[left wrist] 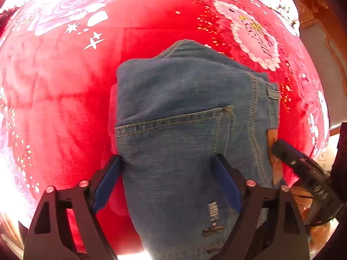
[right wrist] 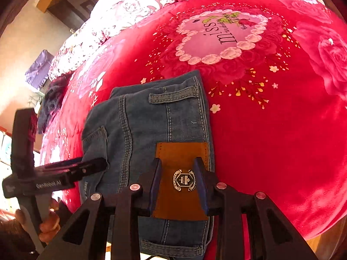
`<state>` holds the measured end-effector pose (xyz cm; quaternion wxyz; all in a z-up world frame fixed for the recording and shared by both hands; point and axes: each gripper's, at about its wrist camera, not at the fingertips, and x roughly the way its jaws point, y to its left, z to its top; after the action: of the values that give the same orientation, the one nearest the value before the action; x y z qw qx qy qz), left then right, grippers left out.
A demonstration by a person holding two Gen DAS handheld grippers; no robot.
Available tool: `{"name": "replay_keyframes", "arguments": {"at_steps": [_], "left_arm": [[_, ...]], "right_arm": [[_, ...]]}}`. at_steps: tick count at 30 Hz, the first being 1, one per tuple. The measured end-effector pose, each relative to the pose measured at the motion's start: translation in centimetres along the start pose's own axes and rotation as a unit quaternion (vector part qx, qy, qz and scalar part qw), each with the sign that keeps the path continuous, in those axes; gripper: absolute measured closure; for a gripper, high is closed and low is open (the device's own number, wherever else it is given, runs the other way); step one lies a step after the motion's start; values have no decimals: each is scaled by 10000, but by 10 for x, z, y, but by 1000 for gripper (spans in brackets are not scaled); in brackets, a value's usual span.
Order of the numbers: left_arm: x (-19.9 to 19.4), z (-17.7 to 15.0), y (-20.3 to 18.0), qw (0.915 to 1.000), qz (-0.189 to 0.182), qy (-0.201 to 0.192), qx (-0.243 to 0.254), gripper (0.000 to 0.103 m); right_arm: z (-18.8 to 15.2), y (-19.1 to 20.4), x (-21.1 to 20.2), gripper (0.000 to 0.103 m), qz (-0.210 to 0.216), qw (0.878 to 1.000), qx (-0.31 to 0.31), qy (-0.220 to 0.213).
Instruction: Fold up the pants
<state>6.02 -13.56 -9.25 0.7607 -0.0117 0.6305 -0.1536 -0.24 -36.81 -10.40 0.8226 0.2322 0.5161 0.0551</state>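
**Folded jeans between two claws on the bed**

The jeans (left wrist: 184, 112) lie on the red bed (left wrist: 65, 99), directly ahead of both claws, long axis running away from them. Left claw (left wrist: 169, 166) spread wide over the pocket side; right claw (right wrist: 180, 171) part-open astride the leather patch (right wrist: 182, 162). Denim blue, distressed, compactly folded.

The folded pants (left wrist: 184, 130) lie on the bed (left wrist: 65, 108), near its front edge. The left gripper (left wrist: 169, 162) and right gripper (right wrist: 180, 173) hang above them, left beside right.
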Motion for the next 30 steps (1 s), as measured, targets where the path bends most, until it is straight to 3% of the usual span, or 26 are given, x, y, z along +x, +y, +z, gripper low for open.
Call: {"name": "replay_keyframes", "arguments": {"at_steps": [4, 6, 13, 17, 18, 21, 24, 26, 28, 30], "left_arm": [[-4, 2, 9, 9992, -229, 181, -264, 16], [-9, 3, 11, 9986, -308, 228, -355, 16], [-16, 21, -7, 9987, -290, -88, -412, 16], [-15, 41, -15, 9990, -83, -279, -335, 16], [-13, 45, -15, 9991, 0, -284, -324, 16], [10, 59, -13, 9989, 298, 32, -357, 16], [19, 65, 2, 9973, -52, 361, -639, 16], [10, 63, 16, 9953, -334, 374, -825, 16], [4, 55, 29, 9947, -486, 455, -788, 16], [2, 43, 44, 9931, -587, 556, -854, 16]], "right_arm": [[5, -3, -7, 69, 37, 9998, 179, 46], [14, 1, -18, 68, 50, 9997, 183, -158], [51, 20, -19, 61, 94, 9989, 59, -454], [68, 30, 2, 61, -66, 9994, -122, -316], [72, 28, 24, 62, -326, 9993, -160, -40], [72, 20, 44, 63, -334, 9993, -21, 179], [71, 22, 24, 62, -219, 9997, -43, 65], [66, 16, 3, 51, -156, 9998, -45, -99], [61, 8, -6, 32, -162, 9997, 25, -166], [48, -20, -21, 32, -44, 9990, 419, -135]]}}
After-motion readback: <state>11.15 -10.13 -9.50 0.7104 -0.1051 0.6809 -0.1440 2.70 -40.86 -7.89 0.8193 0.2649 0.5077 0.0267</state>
